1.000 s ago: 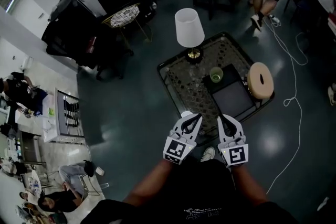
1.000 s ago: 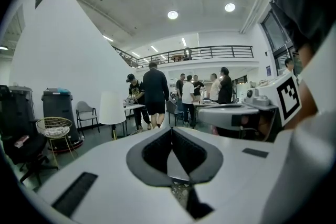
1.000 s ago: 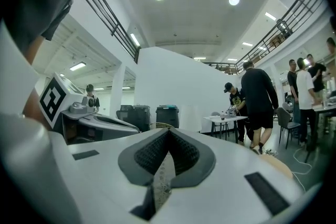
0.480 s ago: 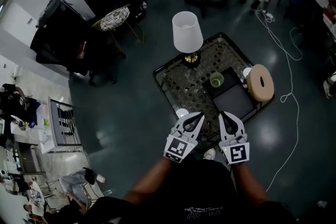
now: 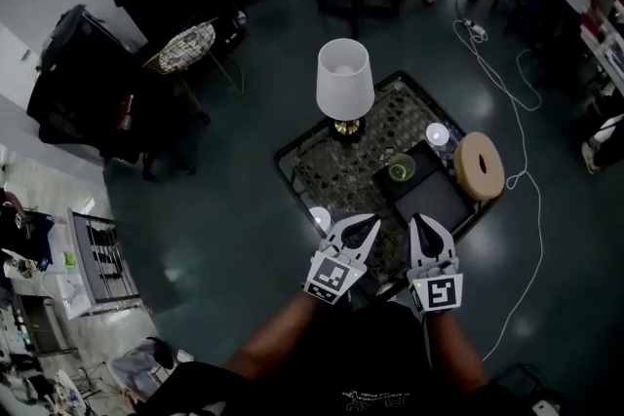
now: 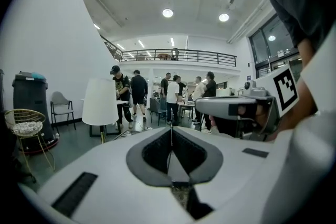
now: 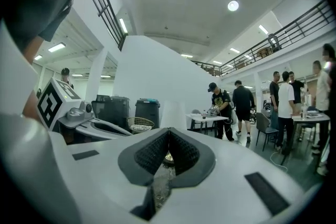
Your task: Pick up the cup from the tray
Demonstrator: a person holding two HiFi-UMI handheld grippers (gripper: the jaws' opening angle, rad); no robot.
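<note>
Green cup [image 5: 401, 170], small, stands on dark tray [image 5: 436, 202] at the tray's far-left corner. The tray is on a patterned-top table [image 5: 341, 172], w/ lamp [image 5: 344, 80] base just beyond the cup.

Handling (judgement): looks light and stiff. Can't tell glass vs plastic, so treat as fragile. Wall looks smooth, prob. slippery, and the cup may skid on the tray if nudged. Best hold is across the body from the side, below the rim; alt. is to pinch one wall from above, one jaw inside.

Orientation: upright, mouth up toward head cam, long axis vertical. No handle seen.

Left hand-held gripper [image 5: 361, 225]: jaws fully together, nothing between. Right hand-held gripper [image 5: 422, 223]: pads meet at tips, also empty. Both sit at the table's near edge, well short of the cup; right is the nearer one. Either must open before going in.
</note>
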